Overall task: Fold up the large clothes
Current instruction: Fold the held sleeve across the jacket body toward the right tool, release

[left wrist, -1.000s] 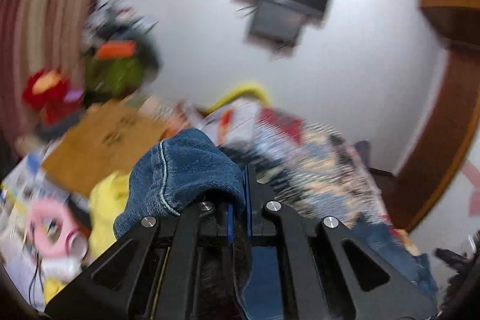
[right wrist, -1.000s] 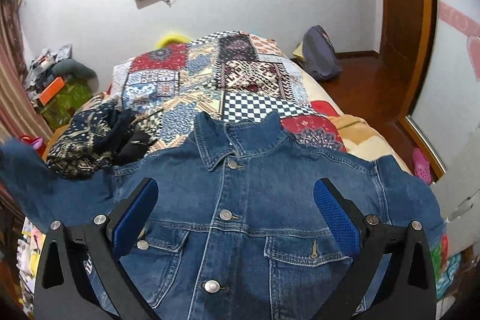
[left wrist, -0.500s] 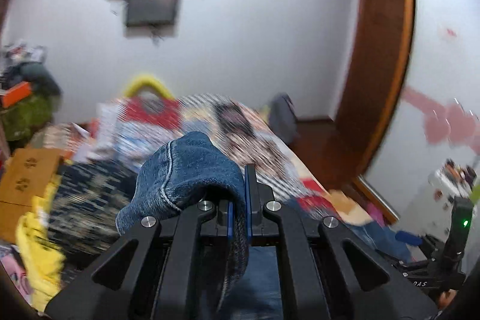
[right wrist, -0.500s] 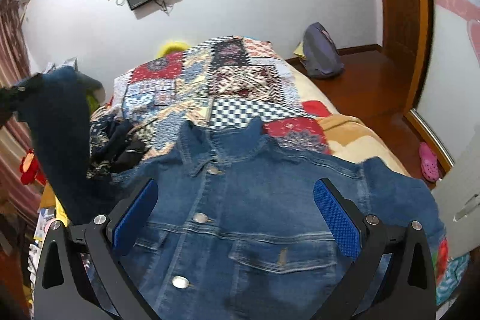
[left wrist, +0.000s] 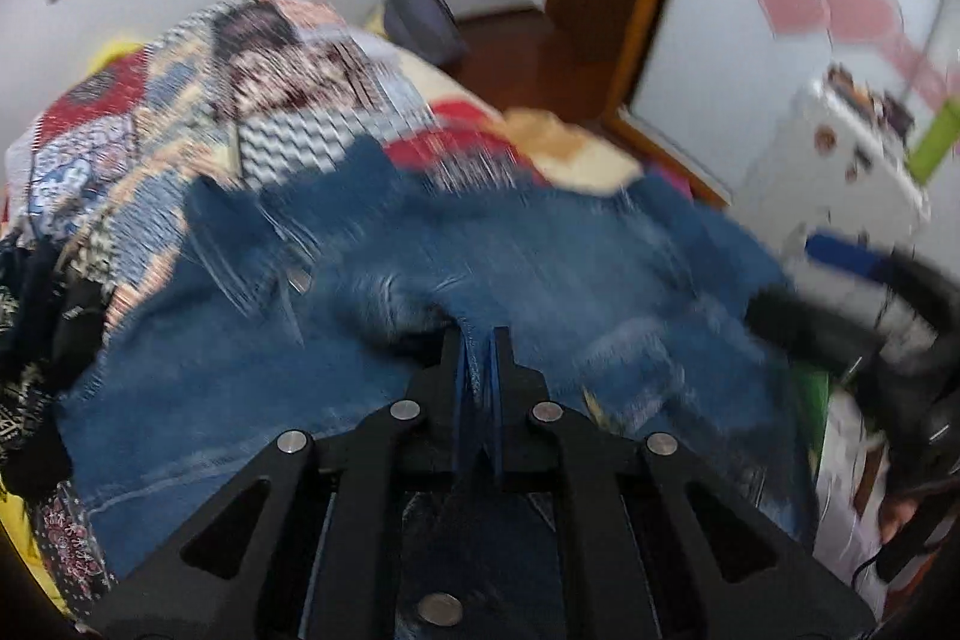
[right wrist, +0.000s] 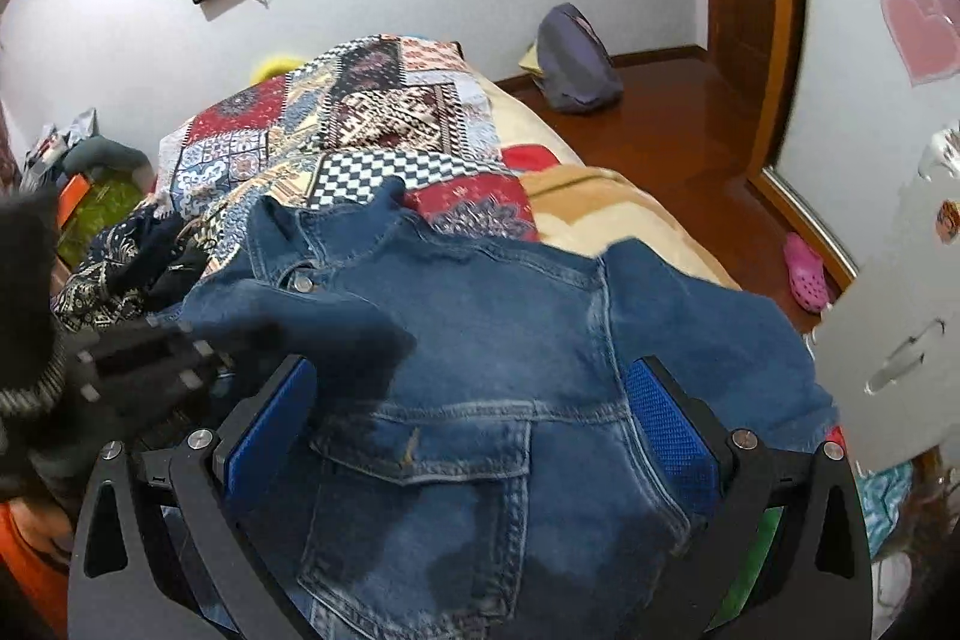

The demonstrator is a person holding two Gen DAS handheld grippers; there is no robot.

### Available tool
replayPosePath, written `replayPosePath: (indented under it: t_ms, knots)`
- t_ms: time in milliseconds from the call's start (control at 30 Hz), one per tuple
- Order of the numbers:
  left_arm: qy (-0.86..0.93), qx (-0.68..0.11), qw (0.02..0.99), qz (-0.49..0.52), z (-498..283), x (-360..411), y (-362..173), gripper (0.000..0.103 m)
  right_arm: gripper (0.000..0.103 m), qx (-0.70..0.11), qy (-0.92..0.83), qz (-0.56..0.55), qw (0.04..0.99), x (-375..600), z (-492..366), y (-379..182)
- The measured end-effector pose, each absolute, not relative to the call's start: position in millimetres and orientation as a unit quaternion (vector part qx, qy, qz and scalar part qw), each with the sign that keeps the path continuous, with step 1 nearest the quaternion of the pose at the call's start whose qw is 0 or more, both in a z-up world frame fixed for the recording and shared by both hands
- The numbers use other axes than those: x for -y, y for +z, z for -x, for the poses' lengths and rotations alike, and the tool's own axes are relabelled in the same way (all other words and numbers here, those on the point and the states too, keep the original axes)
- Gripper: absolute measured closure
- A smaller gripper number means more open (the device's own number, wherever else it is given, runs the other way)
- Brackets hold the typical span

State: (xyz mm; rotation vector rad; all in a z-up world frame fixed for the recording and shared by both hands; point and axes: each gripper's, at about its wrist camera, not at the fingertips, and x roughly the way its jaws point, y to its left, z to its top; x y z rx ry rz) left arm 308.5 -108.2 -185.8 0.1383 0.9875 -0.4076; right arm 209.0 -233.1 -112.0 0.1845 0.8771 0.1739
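Note:
A blue denim jacket (right wrist: 498, 340) lies front-up on the patchwork bedspread (right wrist: 372, 130), collar toward the far end. My left gripper (left wrist: 478, 340) is shut on the jacket's left sleeve (left wrist: 414, 304) and holds it over the jacket's chest; that view is motion-blurred. In the right wrist view the left gripper (right wrist: 138, 364) shows as a dark blurred shape at the left with the sleeve (right wrist: 288, 316) laid across the jacket. My right gripper (right wrist: 474, 418) is open and empty, hovering above the chest pocket (right wrist: 420, 448).
A heap of dark patterned clothes (right wrist: 120, 268) lies at the bed's left edge. A grey bag (right wrist: 576, 64) and a pink shoe (right wrist: 807, 274) sit on the wooden floor right of the bed. A white cabinet (right wrist: 900, 316) stands at the right.
My left gripper swung the sleeve from high on the left side down and rightward over the jacket front. My right gripper stayed open above the jacket, drifting slightly closer.

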Motion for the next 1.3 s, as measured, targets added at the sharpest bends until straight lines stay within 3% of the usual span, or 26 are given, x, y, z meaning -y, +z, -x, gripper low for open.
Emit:
replayPosePath:
  t_ms: [67, 133, 200, 233, 367, 533, 700, 933, 1300]
  knots:
    - [-0.201, -0.481, 0.850, -0.078, -303, 114, -190, 0.091, 0.000, -0.421, 0.081, -0.098, 0.898, 237, -204, -110]
    - [-0.203, -0.487, 0.846, -0.082, -296, 115, -187, 0.064, 0.000, -0.417, 0.079, -0.100, 0.900, 238, -202, -106]
    - [-0.199, -0.477, 0.853, -0.077, -292, 109, -177, 0.044, 0.000, -0.410, 0.079, -0.100, 0.903, 238, -200, -101]
    - [-0.196, -0.467, 0.860, -0.072, -286, 104, -168, 0.039, 0.000, -0.407, 0.080, -0.099, 0.905, 236, -198, -98]
    - [-0.179, -0.435, 0.881, -0.056, -277, 78, -139, 0.034, 0.000, -0.403, 0.088, -0.089, 0.907, 228, -198, -93]
    - [-0.126, -0.388, 0.912, -0.044, -258, 24, -111, 0.010, 0.000, -0.408, 0.106, -0.060, 0.905, 203, -202, -97]
    - [-0.042, -0.384, 0.920, -0.058, -250, -29, -114, 0.010, 0.000, -0.425, 0.146, -0.021, 0.893, 162, -218, -107]
    - [0.030, -0.433, 0.900, -0.046, -247, -88, -164, 0.010, 0.000, -0.470, 0.153, 0.041, 0.868, 114, -259, -140]
    - [0.041, -0.501, 0.864, -0.030, -233, -115, -234, 0.010, 0.001, -0.513, 0.125, 0.041, 0.848, 148, -254, -181]
